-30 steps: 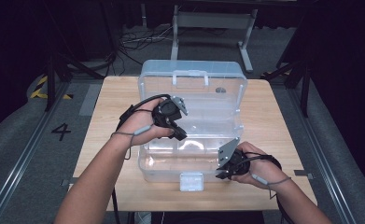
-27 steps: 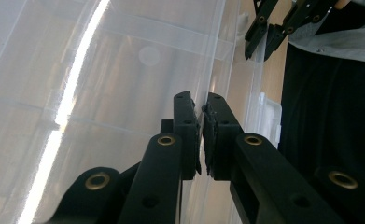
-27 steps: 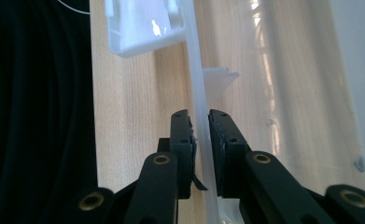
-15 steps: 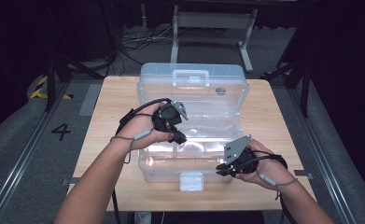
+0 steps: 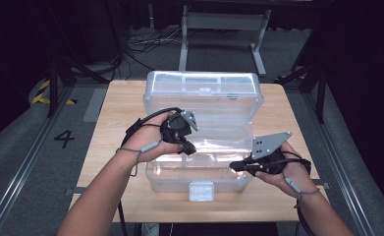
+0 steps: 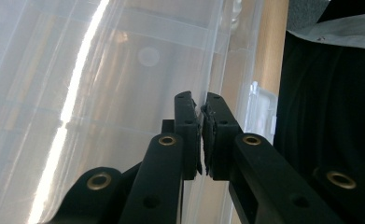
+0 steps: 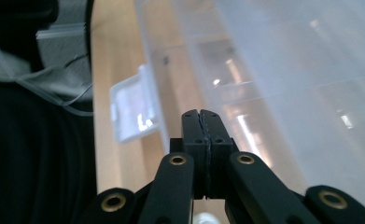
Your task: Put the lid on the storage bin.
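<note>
- Writing: a painted numeral "4" [image 5: 64, 138] on the grey floor left of the table; no brand or label readable on the box or on your grippers.
- Clear plastic box [image 5: 199, 147]: open, lid [image 5: 203, 88] standing up at the far side, white latch [image 5: 201, 191] on its near wall. Both of your grippers are at it.
- Your left gripper [image 5: 188, 147]: fingers [image 6: 186, 126] nearly together, only a thin slit between the pads. The box's near wall runs on past the fingertips in line with that slit; whether the pads pinch it cannot be told. The box's clear floor lies left of the fingers, the latch just right of them.
- Your right gripper [image 5: 234, 165]: fingers [image 7: 192, 135] pressed together, nothing seen between them. The tips are at the box's near right corner; in the right gripper view the box wall lies ahead and right of the fingers, the latch [image 7: 132, 109] ahead and left.
- Surface: light wooden table [image 5: 116, 123], the box in the middle.
- Room: dark, grey floor, a metal frame [image 5: 222, 29] and loose cables [image 5: 145, 42] beyond the far edge, yellow-black tape [image 5: 44, 93] at left.
- Hard to make out: the box's contents, lost in glare and blur; your forearms are cut off at the bottom edge.
</note>
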`<control>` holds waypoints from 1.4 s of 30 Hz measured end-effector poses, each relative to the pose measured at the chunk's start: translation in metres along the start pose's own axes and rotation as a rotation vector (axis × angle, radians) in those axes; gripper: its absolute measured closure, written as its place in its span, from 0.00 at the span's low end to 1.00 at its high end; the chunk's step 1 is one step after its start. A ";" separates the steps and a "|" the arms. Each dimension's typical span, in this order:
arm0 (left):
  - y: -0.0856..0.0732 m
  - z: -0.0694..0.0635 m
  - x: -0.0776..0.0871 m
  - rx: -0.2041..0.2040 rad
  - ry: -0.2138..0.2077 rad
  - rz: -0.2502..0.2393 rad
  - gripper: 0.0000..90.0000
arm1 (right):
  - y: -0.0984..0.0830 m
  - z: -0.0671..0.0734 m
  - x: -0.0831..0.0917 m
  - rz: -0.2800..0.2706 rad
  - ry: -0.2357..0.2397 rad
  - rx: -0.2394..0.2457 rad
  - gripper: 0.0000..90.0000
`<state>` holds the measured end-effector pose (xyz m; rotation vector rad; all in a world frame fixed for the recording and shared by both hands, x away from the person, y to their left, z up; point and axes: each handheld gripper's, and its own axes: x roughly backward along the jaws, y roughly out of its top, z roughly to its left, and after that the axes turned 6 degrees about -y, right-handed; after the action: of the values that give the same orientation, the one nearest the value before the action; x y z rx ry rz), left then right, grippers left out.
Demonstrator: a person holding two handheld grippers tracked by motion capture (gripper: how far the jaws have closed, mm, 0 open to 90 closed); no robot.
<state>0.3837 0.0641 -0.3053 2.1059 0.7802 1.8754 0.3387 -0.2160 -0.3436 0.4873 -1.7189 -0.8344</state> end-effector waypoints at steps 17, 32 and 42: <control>-0.009 -0.009 -0.004 -0.001 0.026 -0.025 0.95 | -0.022 -0.034 0.037 -0.338 -0.137 -0.317 1.00; -0.036 -0.024 0.009 0.033 0.071 -0.136 0.92 | -0.032 -0.045 0.042 -0.365 -0.186 -0.389 1.00; -0.069 -0.047 0.031 0.059 0.098 -0.258 0.89 | -0.034 -0.044 0.040 -0.340 -0.177 -0.402 1.00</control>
<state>0.3231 0.1290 -0.3047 1.8526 1.0852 1.8455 0.3651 -0.2787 -0.3364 0.4452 -1.5897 -1.4699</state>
